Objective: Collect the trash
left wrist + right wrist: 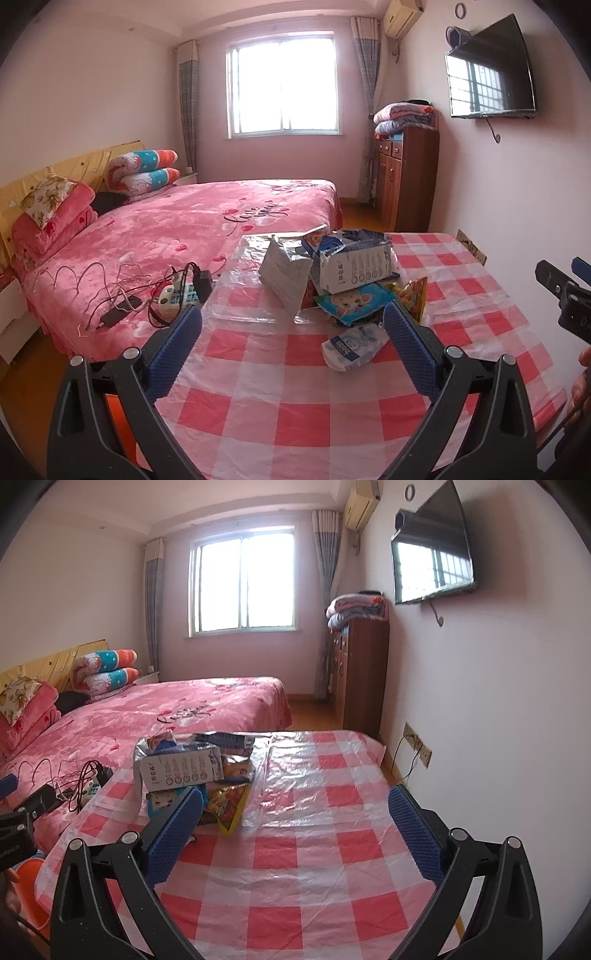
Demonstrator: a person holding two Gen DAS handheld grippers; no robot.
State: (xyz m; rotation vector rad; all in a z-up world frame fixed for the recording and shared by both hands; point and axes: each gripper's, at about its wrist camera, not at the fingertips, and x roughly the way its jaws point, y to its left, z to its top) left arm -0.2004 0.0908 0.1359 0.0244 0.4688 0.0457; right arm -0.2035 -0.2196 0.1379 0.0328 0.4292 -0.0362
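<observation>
Left jaws: I see my left gripper (291, 325) wide open, holding nothing; it hangs above the checked tablecloth (266, 387).
Right jaws: my right gripper (295, 808) is also wide open and empty, over the bare part of the cloth.
Trash, place: the trash pile (332, 277) lies on the far left part of the table, near the edge beside the bed (177, 221). In the left wrist view it is straight ahead of my fingers; in the right wrist view it is ahead and to the left.
Trash, look: I count a crumpled silver bag (286, 275), a white carton with blue print (354, 267), a light blue wrapper with a cartoon face (351, 301), a yellow and red snack packet (229, 805) and a small white pouch with blue letters (352, 349).
Trash, direction: the white pouch lies flat, apart from the pile and closest to me; its long axis runs from near left to far right. The carton rests tilted on the other wrappers, with its long side across my view.
Beside the table: a power strip with cables (177, 295) lies on the bed, close to the table edge.
</observation>
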